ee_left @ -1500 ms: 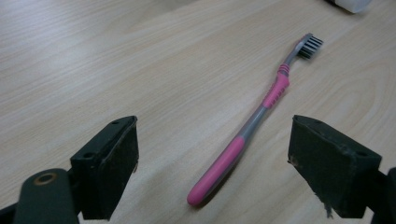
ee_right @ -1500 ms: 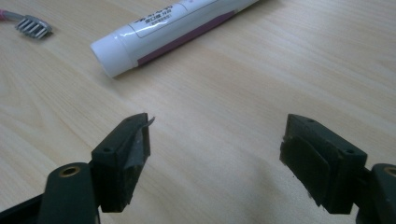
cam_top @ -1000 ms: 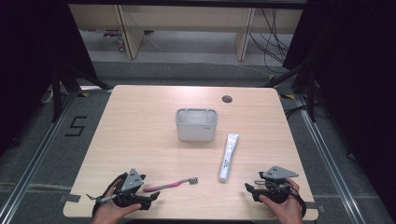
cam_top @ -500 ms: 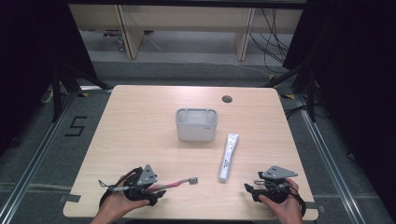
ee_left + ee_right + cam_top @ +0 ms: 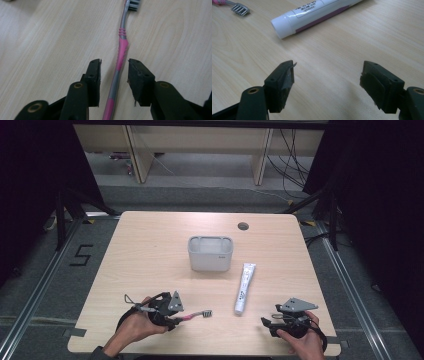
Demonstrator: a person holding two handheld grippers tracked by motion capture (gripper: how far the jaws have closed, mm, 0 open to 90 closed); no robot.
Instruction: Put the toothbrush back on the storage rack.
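The left gripper [image 5: 114, 72] has slid along the toothbrush [image 5: 121, 47], jaws narrowing but untouching; right jaws apart.

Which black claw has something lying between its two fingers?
The left gripper. The pink toothbrush lies between its jaws, which have just been closing, with gaps still showing. The right gripper has only bare table between its jaws.
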